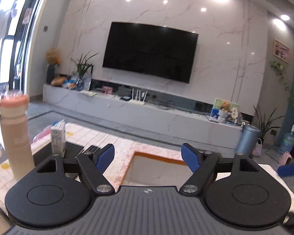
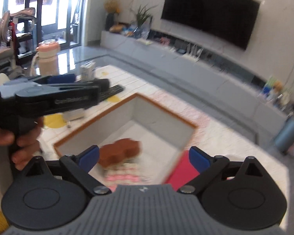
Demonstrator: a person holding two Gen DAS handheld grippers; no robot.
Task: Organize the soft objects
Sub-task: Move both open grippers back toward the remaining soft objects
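Observation:
A white storage box with a wood-coloured rim [image 2: 166,108] stands open on the table; its rim also shows in the left wrist view [image 1: 158,157]. Inside lie a brown soft toy [image 2: 120,151] and a pink-and-cream striped soft item [image 2: 122,173]. A pink-red item [image 2: 183,171] lies outside the box's right wall. My right gripper [image 2: 145,156] is open and empty, just above the box's near side. My left gripper [image 1: 150,156] is open and empty, above the box's near edge; in the right wrist view it shows from the side [image 2: 84,83], left of the box.
A pink-capped bottle [image 1: 15,135] and a small carton [image 1: 58,137] stand on the table's left, with a dark remote [image 2: 111,91] near them. A TV stand [image 1: 147,107] runs along the far wall. A blue-grey bin [image 1: 248,141] stands on the floor at right.

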